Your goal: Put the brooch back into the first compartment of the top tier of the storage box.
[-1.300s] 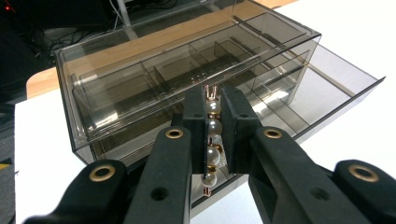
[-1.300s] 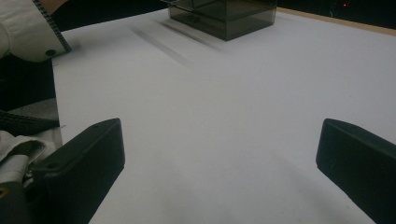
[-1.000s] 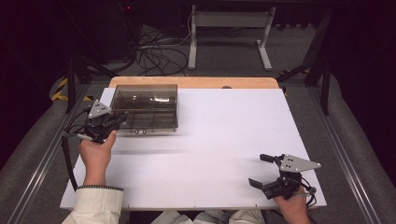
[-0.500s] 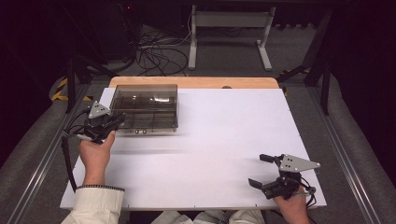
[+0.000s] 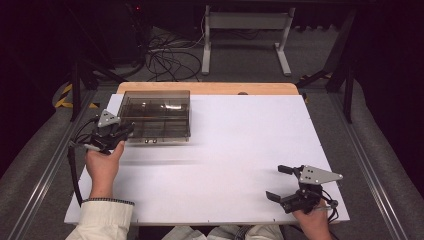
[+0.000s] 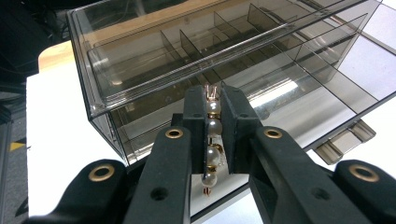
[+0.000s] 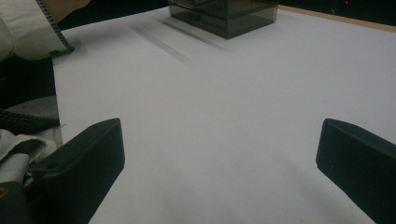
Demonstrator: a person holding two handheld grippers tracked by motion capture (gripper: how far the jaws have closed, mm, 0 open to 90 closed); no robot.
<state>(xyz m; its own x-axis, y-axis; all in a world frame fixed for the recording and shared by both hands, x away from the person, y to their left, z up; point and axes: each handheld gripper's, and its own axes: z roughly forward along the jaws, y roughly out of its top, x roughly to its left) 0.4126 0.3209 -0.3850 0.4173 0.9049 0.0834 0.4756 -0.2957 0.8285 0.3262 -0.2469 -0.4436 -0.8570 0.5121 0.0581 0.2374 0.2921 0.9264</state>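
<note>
left gripper [image 6: 214, 140] jaws clamped on pearl piece [image 6: 212, 144] at box [image 5: 156, 114] front, likely to stow | right gripper [image 5: 284, 183] jaws apart, well off box, idle on table [image 5: 240, 145]

black tool [image 6: 212, 100] jaws, brass screws, white sleeve [image 5: 106, 220]
</note>
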